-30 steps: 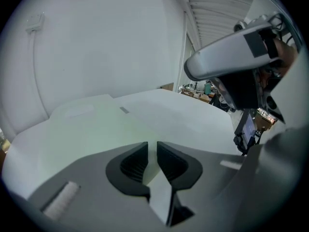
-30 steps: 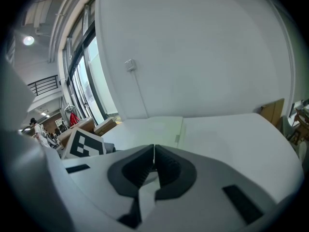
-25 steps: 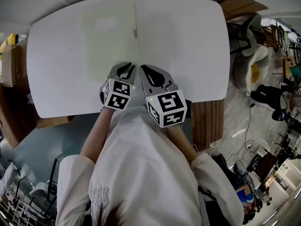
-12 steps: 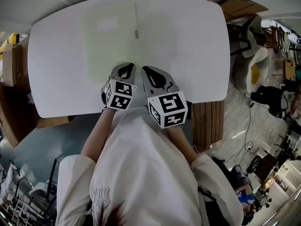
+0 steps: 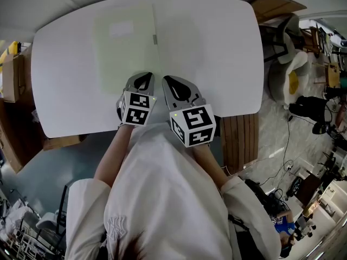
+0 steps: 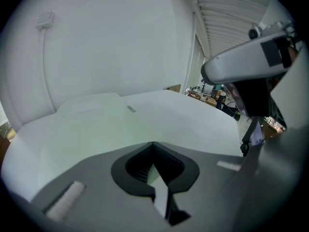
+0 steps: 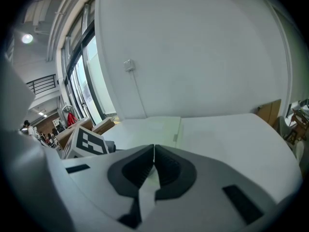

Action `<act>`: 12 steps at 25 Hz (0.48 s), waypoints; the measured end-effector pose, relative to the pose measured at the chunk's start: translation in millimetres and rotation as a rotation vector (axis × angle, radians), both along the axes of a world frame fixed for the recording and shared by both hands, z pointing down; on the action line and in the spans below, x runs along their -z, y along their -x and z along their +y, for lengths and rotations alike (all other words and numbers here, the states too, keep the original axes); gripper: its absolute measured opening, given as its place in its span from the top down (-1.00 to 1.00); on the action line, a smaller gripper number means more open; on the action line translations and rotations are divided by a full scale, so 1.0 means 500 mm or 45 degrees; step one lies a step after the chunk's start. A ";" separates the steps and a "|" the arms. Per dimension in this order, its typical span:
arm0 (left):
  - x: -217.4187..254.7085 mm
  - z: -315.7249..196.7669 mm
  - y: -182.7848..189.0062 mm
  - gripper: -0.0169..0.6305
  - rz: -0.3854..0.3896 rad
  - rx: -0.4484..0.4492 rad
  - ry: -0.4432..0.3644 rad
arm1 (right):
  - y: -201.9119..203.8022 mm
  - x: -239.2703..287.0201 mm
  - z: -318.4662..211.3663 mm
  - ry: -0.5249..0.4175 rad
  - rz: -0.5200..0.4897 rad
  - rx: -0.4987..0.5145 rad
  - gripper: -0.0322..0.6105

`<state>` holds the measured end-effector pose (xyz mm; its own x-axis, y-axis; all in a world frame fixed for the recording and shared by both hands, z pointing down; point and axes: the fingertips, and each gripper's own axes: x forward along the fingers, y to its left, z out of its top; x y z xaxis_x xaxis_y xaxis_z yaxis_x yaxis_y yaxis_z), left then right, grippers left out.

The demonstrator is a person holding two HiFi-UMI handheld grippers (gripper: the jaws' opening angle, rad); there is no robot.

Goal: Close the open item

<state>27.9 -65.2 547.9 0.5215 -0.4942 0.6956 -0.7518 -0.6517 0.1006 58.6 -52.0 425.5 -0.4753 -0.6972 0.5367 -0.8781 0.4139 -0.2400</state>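
My left tool (image 5: 145,75) (jaws just drawn together on nothing) and my right tool (image 5: 166,78), likewise closed and empty, hover at the white worktop's (image 5: 227,47) near edge, ready, I judge, for the pale green flat folder (image 5: 126,47) lying open just beyond.

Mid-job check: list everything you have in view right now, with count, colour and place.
table: one, white, under both tools
folder: one, pale green, flat on the table's far half, ahead of the tools
label: one, white, on the folder's far part
tab: one, grey, at the folder's right edge
cardboard: one, brown, past the table's far right corner
marker cubes: two, black and white, one on each tool
left tool: one, grey, over the table's near edge; jaws have just been closing and now meet, with nothing between them
right tool: one, grey, close beside the left tool; jaws together, empty
sleeves: two, white, bottom of the head view
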 end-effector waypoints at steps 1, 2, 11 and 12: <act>0.000 -0.001 0.000 0.92 0.005 0.006 0.004 | -0.001 -0.001 0.000 0.001 0.001 -0.001 0.87; 0.000 -0.001 -0.001 0.92 0.001 0.005 -0.001 | -0.003 -0.002 0.001 0.001 0.002 -0.002 0.87; 0.020 -0.002 -0.005 0.92 -0.081 -0.052 -0.098 | -0.004 0.001 0.006 -0.001 0.001 -0.008 0.87; 0.024 -0.003 -0.006 0.92 -0.079 -0.052 -0.108 | -0.005 0.001 0.007 -0.002 0.002 -0.009 0.87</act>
